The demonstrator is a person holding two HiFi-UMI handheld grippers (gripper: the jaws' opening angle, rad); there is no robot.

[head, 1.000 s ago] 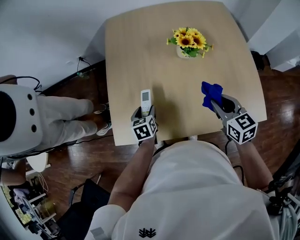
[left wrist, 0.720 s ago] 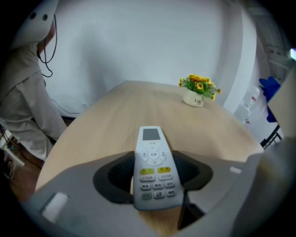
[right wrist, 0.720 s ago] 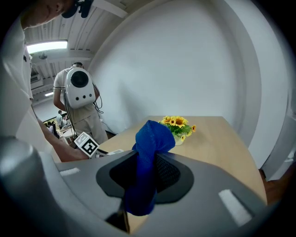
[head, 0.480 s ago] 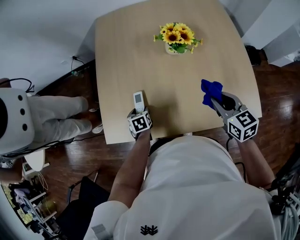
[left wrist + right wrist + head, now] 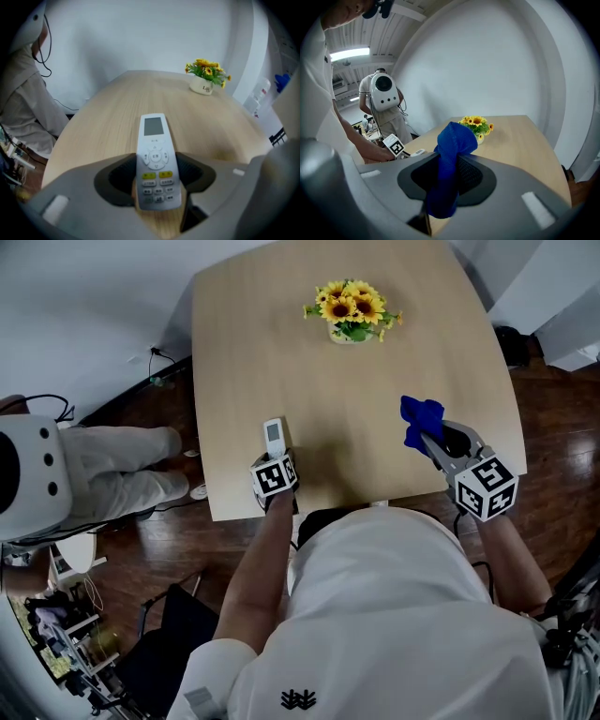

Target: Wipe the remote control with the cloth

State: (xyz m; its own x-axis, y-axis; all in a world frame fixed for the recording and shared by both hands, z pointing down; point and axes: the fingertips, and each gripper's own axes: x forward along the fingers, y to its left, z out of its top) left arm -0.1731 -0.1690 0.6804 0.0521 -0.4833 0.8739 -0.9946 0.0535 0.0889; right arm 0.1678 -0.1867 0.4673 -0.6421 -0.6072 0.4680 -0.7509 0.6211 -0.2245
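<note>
The left gripper clamps the white remote control by the sides of its button end at the near left edge of the table, long axis running away from the person, screen farthest, keys up. Light, rigid, probably slick, it suits that side hold. The right gripper pinches the soft blue cloth.

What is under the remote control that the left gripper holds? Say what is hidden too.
The light wooden table lies under the remote control, which the left gripper clamps by its button end. The remote covers the tabletop directly beneath, so contact cannot be seen.
</note>
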